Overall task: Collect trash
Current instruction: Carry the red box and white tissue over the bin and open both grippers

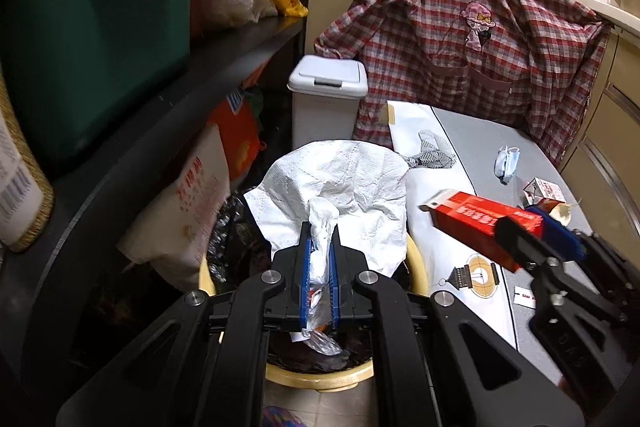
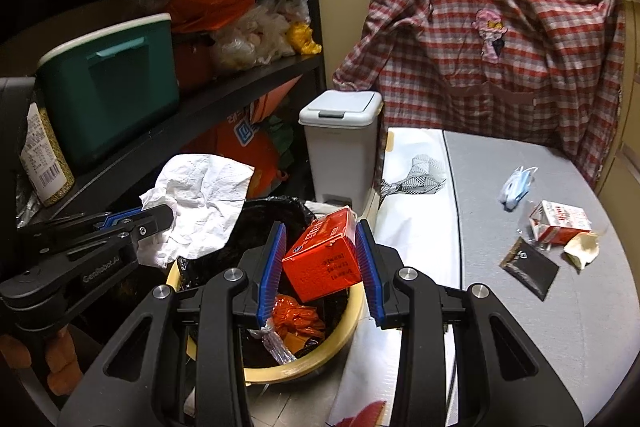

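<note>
I am holding 2 items over the yellow bin: left gripper clamping a crumpled tissue, right gripper gripping a red carton; next, I judge, both jaws need opening.

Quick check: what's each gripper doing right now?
Left gripper: closed on a crumpled paper towel.
Right gripper: closed on a red carton, above the bin.
</note>
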